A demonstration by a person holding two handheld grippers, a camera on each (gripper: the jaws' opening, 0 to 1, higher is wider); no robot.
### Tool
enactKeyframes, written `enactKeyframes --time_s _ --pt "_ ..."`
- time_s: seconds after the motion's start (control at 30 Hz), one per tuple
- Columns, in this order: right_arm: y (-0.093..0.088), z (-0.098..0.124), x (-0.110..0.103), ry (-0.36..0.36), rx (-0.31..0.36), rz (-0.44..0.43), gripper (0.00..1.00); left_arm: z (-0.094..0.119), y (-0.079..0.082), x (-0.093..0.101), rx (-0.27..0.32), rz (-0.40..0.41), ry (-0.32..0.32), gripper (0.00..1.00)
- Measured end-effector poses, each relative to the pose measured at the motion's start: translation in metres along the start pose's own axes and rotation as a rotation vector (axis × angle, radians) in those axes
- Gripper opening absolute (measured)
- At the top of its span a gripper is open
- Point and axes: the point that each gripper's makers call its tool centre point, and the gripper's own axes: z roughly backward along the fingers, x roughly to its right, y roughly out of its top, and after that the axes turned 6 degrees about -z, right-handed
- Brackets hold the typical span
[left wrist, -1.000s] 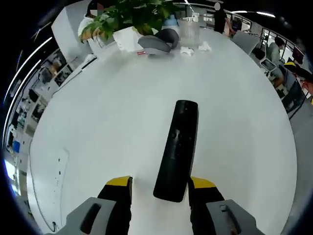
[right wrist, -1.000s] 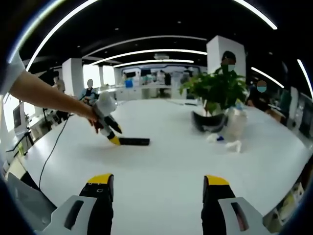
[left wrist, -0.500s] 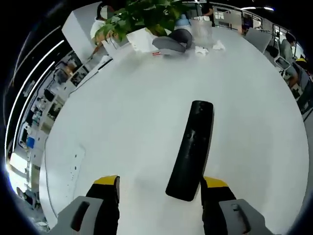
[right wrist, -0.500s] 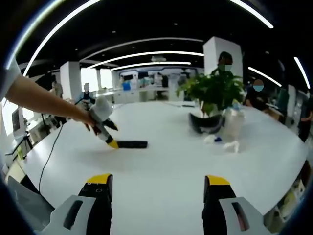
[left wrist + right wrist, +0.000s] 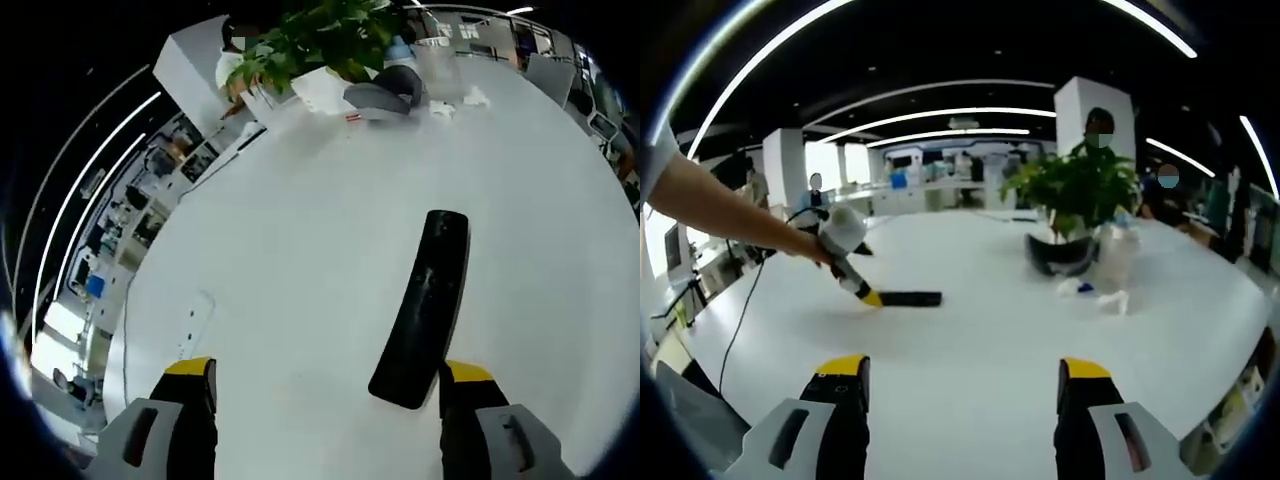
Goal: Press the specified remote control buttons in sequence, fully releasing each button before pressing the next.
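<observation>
A long black remote control (image 5: 425,300) lies flat on the white round table (image 5: 300,230). Its near end sits just inside the right jaw of my left gripper (image 5: 330,372), which is open wide with nothing between its yellow-tipped jaws. In the right gripper view the remote (image 5: 910,298) lies at mid-left. A person's arm holds the left gripper (image 5: 868,294) with its tip at the remote's left end. My right gripper (image 5: 962,368) hovers open over the near table, far from the remote.
A potted green plant (image 5: 1080,185) stands at the far side beside a grey curved object (image 5: 1065,255), a clear container (image 5: 1115,250) and crumpled tissue (image 5: 1118,298). A white power strip (image 5: 195,320) lies on the table at the left. A cable (image 5: 750,290) hangs off the left edge.
The left gripper's jaws have spread wider apart, and its view has shifted so the remote sits further right. The remote has stayed in place. The right gripper has held still.
</observation>
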Motion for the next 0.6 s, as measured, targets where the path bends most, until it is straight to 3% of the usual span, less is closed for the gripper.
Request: enactKeyframes --time_s 0.2,0.4,0.6 --pt "0.001 0.001 -0.002 0.005 0.005 0.008 0.77 0.001 -0.004 0.002 0.008 0.056 0.008 1.0" --pt "0.002 0.001 -0.002 0.0 0.009 0.022 0.8 0.006 0.0 0.01 0.024 0.008 -0.003 1.0" --pt "0.002 0.0 -0.002 -0.007 0.009 0.035 0.84 0.012 0.0 0.026 0.033 0.034 -0.035 1.0"
